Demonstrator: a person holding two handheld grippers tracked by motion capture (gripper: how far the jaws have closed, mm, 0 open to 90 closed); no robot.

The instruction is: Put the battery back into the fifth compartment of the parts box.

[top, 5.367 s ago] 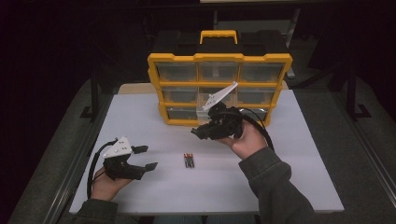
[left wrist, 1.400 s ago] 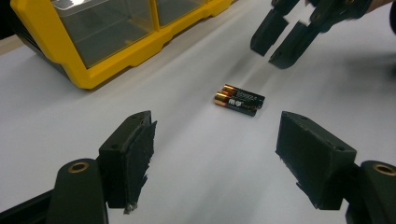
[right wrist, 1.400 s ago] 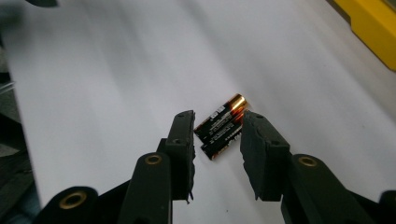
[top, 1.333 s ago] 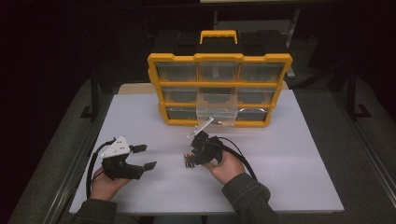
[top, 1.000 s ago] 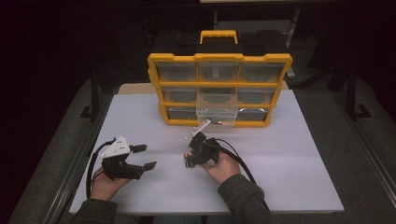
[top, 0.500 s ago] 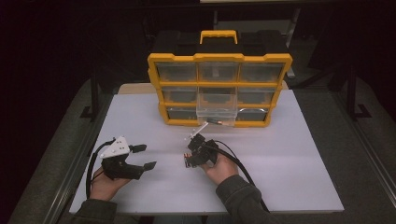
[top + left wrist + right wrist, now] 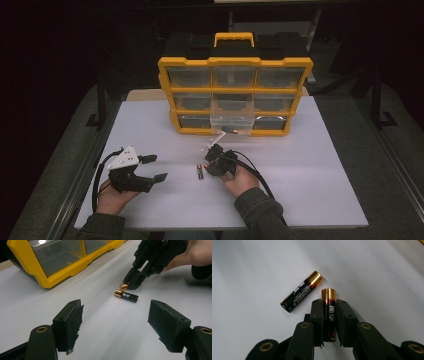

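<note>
— Right gripper view first: what do we hold there?

— We have the right gripper (image 7: pixel 329 315) clamped on one battery (image 7: pixel 329 311). Its jaws have just been closing, and now both pads press the battery's black sides, with the copper end sticking out past the tips.

— And the second battery (image 7: pixel 301 291)?

— It lies flat on the white table (image 7: pixel 249 270), just beside the held one, at an angle to it. In the high view we see it (image 7: pixel 199 171) between our two hands, nearer the right gripper (image 7: pixel 212 161).

— What about our left gripper (image 7: pixel 116 325)?

— Released. Its jaws stand wide apart with nothing between them, and it rests low over the table, well apart from the batteries.

— Anything behind?

— A yellow organizer (image 7: pixel 235 95) stands at the far side of the table, with one clear drawer (image 7: pixel 231 121) in the bottom row pulled partly out.
</note>
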